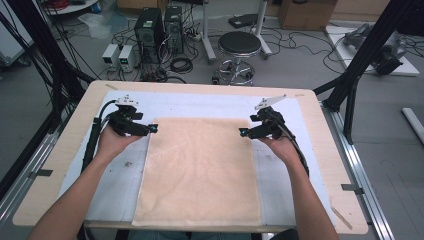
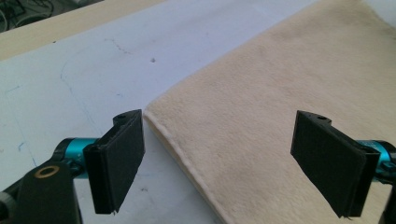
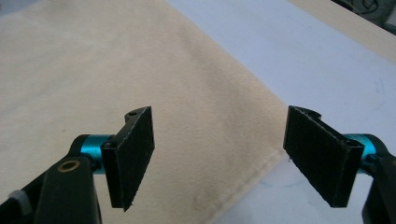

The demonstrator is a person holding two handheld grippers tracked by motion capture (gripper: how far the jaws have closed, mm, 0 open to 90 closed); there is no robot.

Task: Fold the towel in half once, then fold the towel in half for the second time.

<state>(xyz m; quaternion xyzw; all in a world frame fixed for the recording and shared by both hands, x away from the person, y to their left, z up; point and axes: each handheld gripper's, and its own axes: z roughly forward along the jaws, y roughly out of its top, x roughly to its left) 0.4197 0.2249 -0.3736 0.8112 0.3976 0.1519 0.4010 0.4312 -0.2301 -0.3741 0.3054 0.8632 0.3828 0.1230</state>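
towel (image 1: 200,170) flat on white mat (image 1: 120,175), between both tools, far corners at their tips, likely set for a fold | left gripper (image 1: 152,128) jaws wide, astride the left hem | right gripper (image 1: 243,132) jaws wide, astride the right hem | hands low, tips aimed inward

This looks like a robotics or electronics lab. Beyond the wooden worktop (image 1: 65,150) stand two tower computers (image 1: 160,30) on a bare grey floor, beside what seem to be bench power supplies (image 1: 119,55), though they are small in the high view. Loose cables (image 1: 180,64) sprawl around a round black stool (image 1: 239,46). Black metal framing (image 1: 367,47) flanks the worktop, with cardboard boxes (image 1: 305,12) behind.
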